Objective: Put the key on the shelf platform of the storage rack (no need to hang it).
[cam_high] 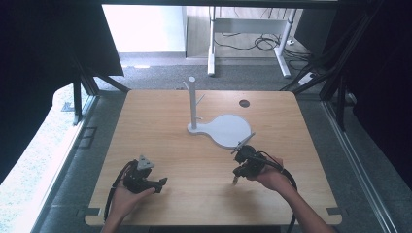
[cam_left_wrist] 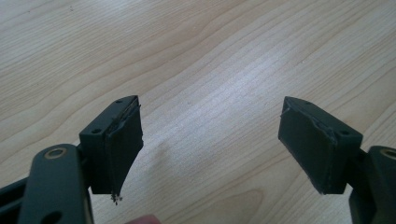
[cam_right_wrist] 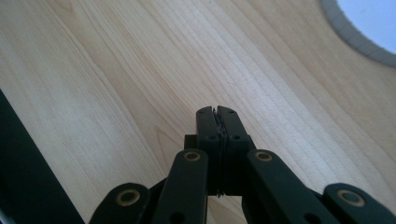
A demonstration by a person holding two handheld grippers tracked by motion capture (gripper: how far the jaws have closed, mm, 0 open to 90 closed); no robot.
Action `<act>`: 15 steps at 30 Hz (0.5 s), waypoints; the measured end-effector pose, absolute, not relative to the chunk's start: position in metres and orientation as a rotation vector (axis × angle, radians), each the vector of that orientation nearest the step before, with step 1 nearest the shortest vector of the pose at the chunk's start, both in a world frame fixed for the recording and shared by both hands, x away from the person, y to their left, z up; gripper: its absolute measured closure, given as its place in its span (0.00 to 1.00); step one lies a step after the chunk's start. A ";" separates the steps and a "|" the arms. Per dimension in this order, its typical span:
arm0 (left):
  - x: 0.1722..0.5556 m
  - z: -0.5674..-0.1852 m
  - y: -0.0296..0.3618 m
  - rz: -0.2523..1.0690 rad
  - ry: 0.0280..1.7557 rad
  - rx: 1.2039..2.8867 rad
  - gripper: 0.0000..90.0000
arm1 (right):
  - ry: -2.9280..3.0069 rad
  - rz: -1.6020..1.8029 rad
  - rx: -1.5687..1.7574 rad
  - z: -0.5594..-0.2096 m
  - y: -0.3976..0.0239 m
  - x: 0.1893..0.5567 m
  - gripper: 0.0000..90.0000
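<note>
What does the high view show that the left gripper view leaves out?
The high view takes in the white stand on its round base, a dark hole in the tabletop, both hands, and the right claw shut. The left gripper view gives a close look at the left claw, its jaws wide apart with nothing between them. Both show the light wooden table.

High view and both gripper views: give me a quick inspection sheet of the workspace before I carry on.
Surface: light wooden table, round hole near far edge.
Job's things: white stand, upright pegged post on a rounded flat base.
Clutter: nothing seen.
Grippers: left gripper open, nothing between jaws; right gripper shut, nothing held, near the base's edge.
Cables: black cable trails from right gripper.
Surroundings: grey floor, white desk legs beyond.
</note>
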State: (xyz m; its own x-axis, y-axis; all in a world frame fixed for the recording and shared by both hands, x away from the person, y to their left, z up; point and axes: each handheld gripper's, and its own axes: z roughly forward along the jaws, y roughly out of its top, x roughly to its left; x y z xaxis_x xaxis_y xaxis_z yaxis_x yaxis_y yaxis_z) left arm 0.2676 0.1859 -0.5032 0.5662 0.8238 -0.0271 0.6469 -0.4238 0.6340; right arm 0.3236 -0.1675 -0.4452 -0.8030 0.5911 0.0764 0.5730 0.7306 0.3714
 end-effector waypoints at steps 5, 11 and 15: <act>0.268 -0.503 0.186 0.386 1.170 2.203 0.25 | 2.868 0.614 0.963 -0.438 -0.171 0.323 0.99; 0.268 -0.504 0.186 0.384 1.167 2.207 0.25 | 2.853 0.624 0.970 -0.432 -0.175 0.324 0.99; 0.268 -0.504 0.185 0.385 1.167 2.207 0.24 | 2.850 0.630 0.970 -0.430 -0.177 0.325 0.99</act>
